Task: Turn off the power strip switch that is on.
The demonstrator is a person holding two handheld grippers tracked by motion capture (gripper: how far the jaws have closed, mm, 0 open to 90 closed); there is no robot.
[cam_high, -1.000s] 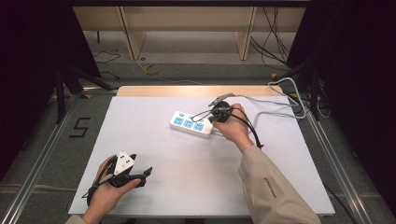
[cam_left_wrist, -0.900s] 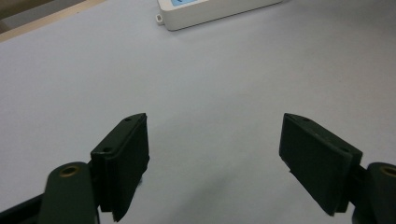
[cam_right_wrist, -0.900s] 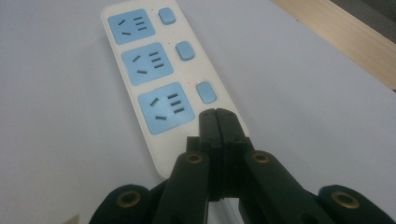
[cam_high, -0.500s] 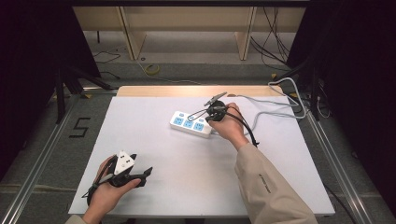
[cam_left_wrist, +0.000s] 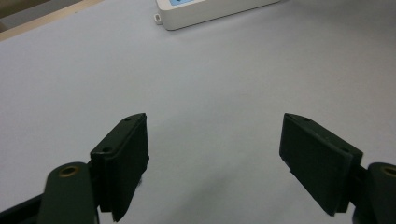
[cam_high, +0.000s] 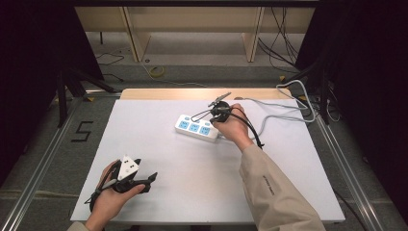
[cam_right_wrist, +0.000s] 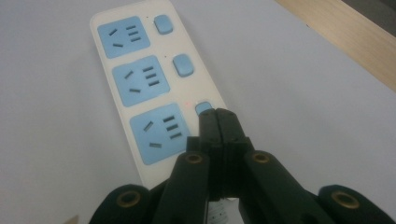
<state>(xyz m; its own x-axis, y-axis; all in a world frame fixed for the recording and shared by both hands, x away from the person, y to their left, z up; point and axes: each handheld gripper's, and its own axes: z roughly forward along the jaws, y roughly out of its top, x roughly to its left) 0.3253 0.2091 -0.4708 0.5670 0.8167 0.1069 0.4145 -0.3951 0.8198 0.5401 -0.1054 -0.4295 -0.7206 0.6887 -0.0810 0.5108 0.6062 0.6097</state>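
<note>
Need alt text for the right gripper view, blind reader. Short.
The right claw, jaws shut together with nothing between them, has its tip at the nearest blue switch of a white power strip lying on a pale table. The strip has three blue sockets, each with a switch beside it; a faint red dot shows by the nearest switch.

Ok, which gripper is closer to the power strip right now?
Right. The right gripper, jaws shut, has its tip at the nearest blue switch of the power strip. The left gripper, jaws open, sits near the table's front left, well away from the strip.
</note>
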